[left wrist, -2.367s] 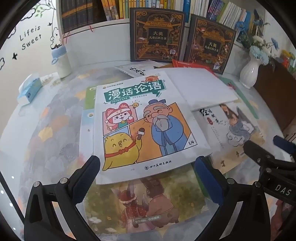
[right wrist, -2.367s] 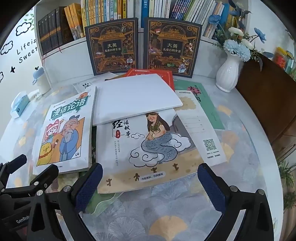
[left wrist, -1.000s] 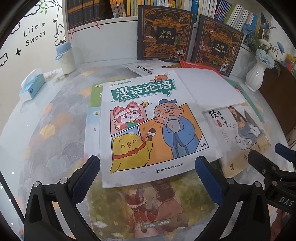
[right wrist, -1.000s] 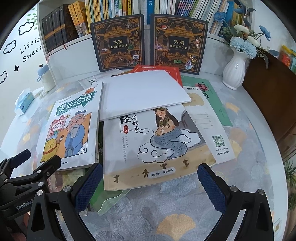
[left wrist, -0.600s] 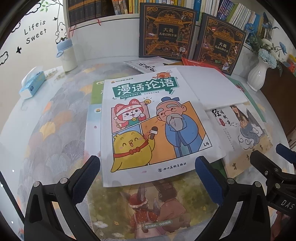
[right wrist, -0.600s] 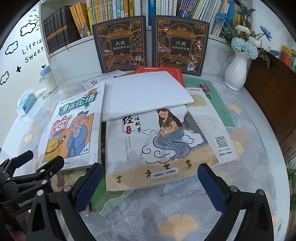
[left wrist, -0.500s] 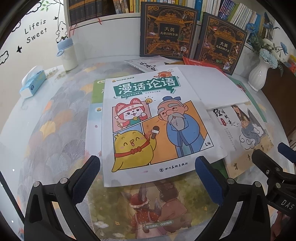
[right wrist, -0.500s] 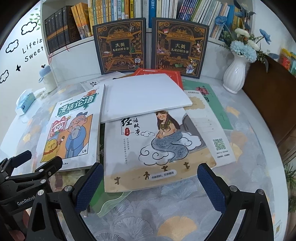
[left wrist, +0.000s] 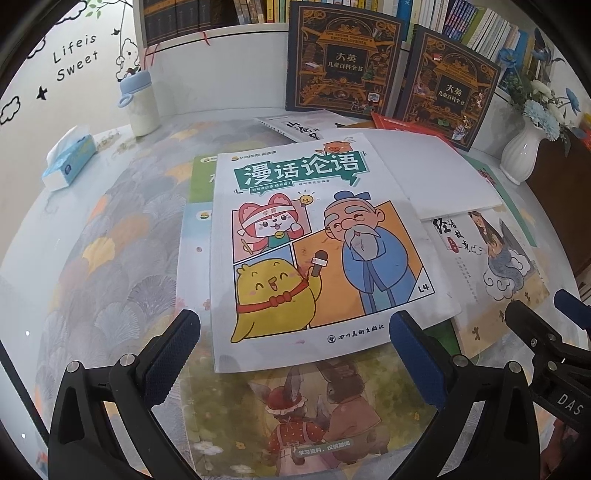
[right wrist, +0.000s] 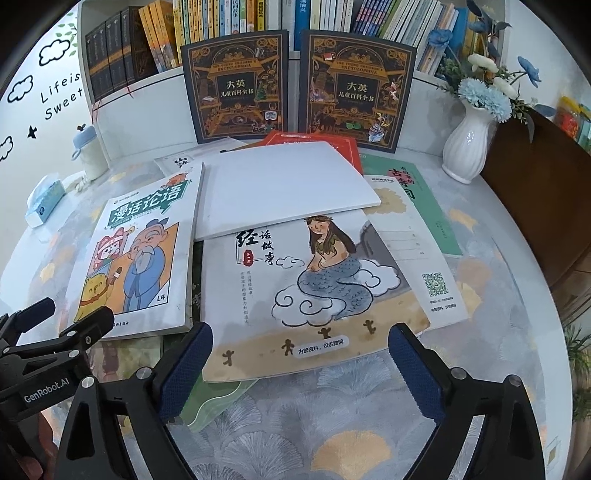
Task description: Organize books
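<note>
Everywhere books (left wrist: 325, 251) cover patterned table (right wrist: 332, 424) (bookshelf (right wrist: 258, 18) behind, vase (right wrist: 467, 147) right).

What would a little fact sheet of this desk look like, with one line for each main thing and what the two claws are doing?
left gripper: open, over the near edge of the cartoon book
right gripper: open, over the near edge of the mermaid book
blank white book: lies across the mermaid book's top
encyclopedias: two, upright against the shelf
vase: white, blue flowers, far right
bottle: far left
tissue pack: far left
</note>
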`<state>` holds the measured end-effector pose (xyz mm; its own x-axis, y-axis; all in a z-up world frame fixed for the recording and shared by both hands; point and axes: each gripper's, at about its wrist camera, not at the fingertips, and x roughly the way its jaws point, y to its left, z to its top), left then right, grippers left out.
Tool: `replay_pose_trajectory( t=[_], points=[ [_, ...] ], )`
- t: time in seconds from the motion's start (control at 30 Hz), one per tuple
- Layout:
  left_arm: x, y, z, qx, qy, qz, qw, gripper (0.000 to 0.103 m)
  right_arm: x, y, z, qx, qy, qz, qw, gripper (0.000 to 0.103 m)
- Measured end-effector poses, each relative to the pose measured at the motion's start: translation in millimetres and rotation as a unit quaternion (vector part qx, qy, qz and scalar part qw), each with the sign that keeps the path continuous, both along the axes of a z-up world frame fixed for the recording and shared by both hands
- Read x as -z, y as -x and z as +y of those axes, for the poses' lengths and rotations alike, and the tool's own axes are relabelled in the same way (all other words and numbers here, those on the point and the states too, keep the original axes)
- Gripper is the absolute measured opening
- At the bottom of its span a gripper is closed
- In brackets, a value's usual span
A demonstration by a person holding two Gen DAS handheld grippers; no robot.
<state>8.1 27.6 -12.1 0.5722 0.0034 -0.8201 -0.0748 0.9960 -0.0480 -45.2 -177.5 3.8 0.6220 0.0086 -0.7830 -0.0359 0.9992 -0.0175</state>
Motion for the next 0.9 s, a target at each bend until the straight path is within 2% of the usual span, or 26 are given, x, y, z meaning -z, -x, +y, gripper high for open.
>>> replay_pose_trajectory(
  t=[0.2, 0.43, 0.47, 0.53, 0.6, 0.7, 0.9],
  points=[
    [0, 0, 1, 0.001, 0.000, 0.001, 1.0000, 0.102, 2, -3, 1, 0.004, 0.007, 0.013, 1.000, 0.093],
    [0, -1, 1, 0.001, 0.002, 0.003, 1.0000, 0.102, 1, -1, -3, -0.008, -0.037, 0.012, 0.999, 0.093],
    [0, -1, 0, 0.001, 0.001, 0.004, 1.0000, 0.102, 1, 0, -4, -0.010, -0.049, 0.011, 0.999, 0.091],
    [1, -1, 1, 0.000, 0.001, 0.004, 1.0000, 0.102, 4, -1, -8, -0.012, -0.080, 0.020, 0.997, 0.080],
    [2, -2, 1, -0.001, 0.001, 0.004, 1.0000, 0.102, 7, -3, -9, -0.011, -0.090, 0.031, 0.995, 0.079],
    [2, -2, 1, 0.001, 0.003, 0.005, 1.0000, 0.102, 9, -4, -8, -0.008, -0.083, 0.033, 0.996, 0.079],
    [6, -6, 6, 0.015, 0.035, 0.010, 0.9992, 0.098, 4, -1, -4, -0.015, -0.070, 0.014, 0.997, 0.079]
  ],
)
